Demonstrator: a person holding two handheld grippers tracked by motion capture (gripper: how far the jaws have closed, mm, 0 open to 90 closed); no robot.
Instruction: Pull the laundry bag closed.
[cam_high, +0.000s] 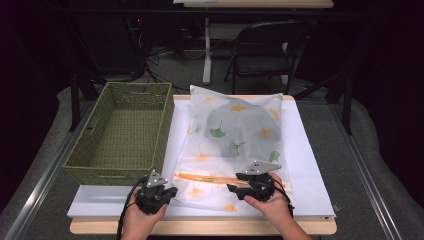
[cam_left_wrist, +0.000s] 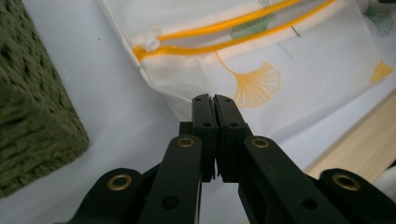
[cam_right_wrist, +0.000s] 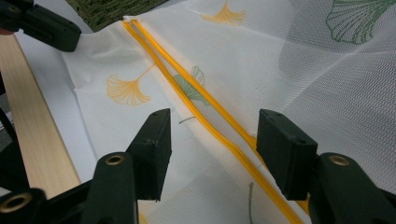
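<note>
At the frame's centre lies a white mesh bag (cam_high: 235, 135) printed with yellow-orange and green ginkgo leaves, its zipper (cam_high: 207, 178) bright orange. Left of it, an olive-green woven basket (cam_high: 80, 150). Both grippers at lower centre are black. The table (cam_high: 310, 165) is white, edged in pale wood.

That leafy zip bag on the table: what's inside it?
Through the mesh laundry bag a rounded grey shape shows dimly. The printed fabric hides what it is. The orange zipper looks nearly closed.
</note>
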